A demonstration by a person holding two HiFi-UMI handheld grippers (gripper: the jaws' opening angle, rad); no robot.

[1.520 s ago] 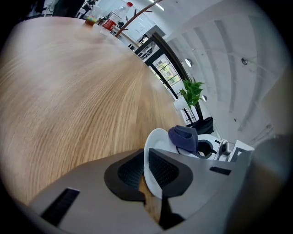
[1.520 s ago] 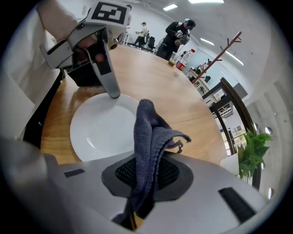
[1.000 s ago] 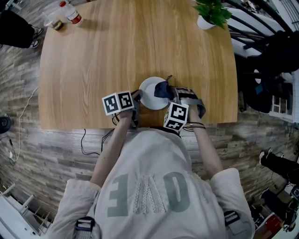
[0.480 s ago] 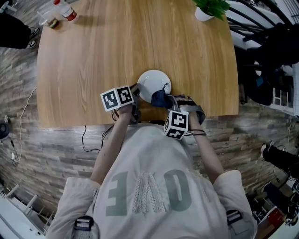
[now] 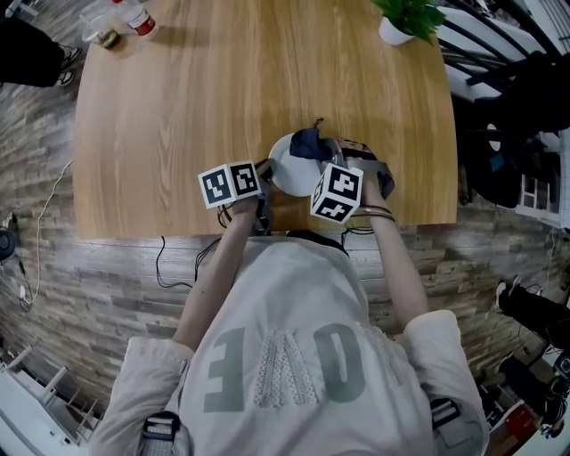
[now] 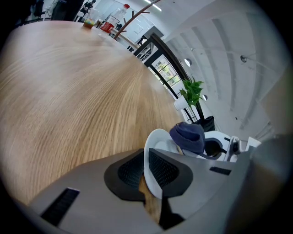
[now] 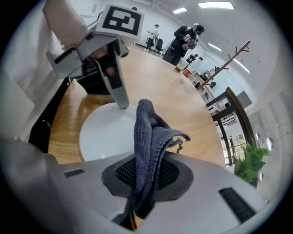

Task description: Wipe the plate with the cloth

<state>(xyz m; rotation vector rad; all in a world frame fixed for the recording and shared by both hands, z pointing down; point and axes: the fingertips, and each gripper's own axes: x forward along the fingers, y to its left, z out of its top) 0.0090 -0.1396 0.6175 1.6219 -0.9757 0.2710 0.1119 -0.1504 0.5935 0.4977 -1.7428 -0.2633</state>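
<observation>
A white plate lies near the front edge of the wooden table. My left gripper is shut on the plate's near left rim, which stands between the black pads. My right gripper is shut on a dark blue cloth, which hangs bunched over the plate. In the head view the cloth rests at the plate's far right rim, just beyond the right gripper's marker cube. The left gripper touches the plate's rim in the right gripper view.
A potted green plant stands at the table's far right corner. A bottle and a cup stand at the far left corner. People stand beyond the table. Cables lie on the floor at the left.
My right gripper has carried the cloth from the plate's near right edge across to its far right rim. The plate and the left gripper have kept their place.
</observation>
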